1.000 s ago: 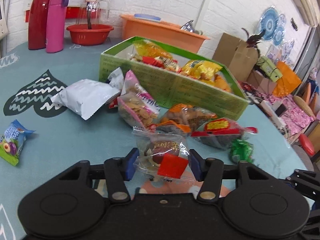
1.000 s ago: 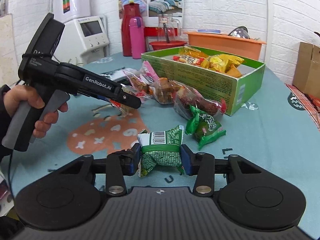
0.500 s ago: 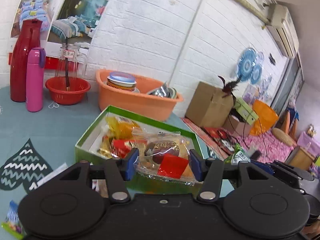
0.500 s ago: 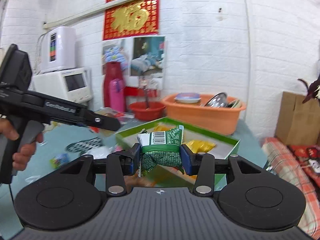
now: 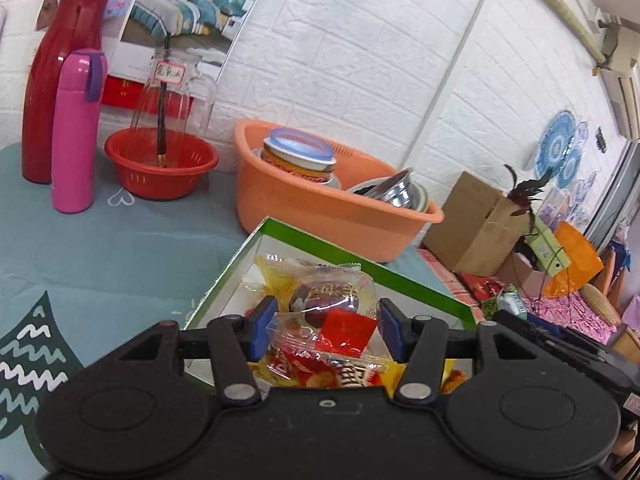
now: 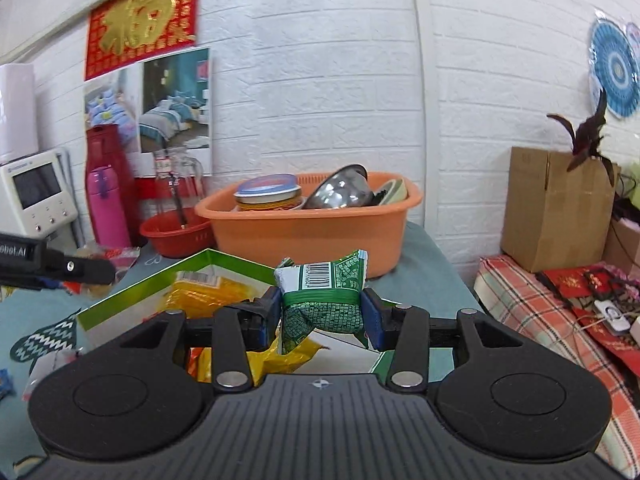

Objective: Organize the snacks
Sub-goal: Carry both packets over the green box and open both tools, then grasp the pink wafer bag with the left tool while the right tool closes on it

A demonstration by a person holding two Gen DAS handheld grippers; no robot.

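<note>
My left gripper (image 5: 326, 326) is shut on a clear snack packet with a red label (image 5: 334, 312) and holds it over the green box (image 5: 280, 230), which holds several yellow and red snack packets. My right gripper (image 6: 322, 314) is shut on a green snack packet with a barcode (image 6: 324, 296) and holds it above the same green box (image 6: 224, 260), near its right side. The left gripper's tip (image 6: 84, 270) shows at the left of the right wrist view, over the box's left edge.
An orange basin (image 5: 332, 208) with bowls stands just behind the box. A red basket (image 5: 160, 168), a pink bottle (image 5: 76, 132) and a red flask (image 5: 56, 80) stand at the back left. Cardboard boxes (image 6: 556, 208) sit off the table to the right.
Both grippers have lifted their packets off the table and carried them forward over the green box. The left one has come lower and closer to the box's contents.
</note>
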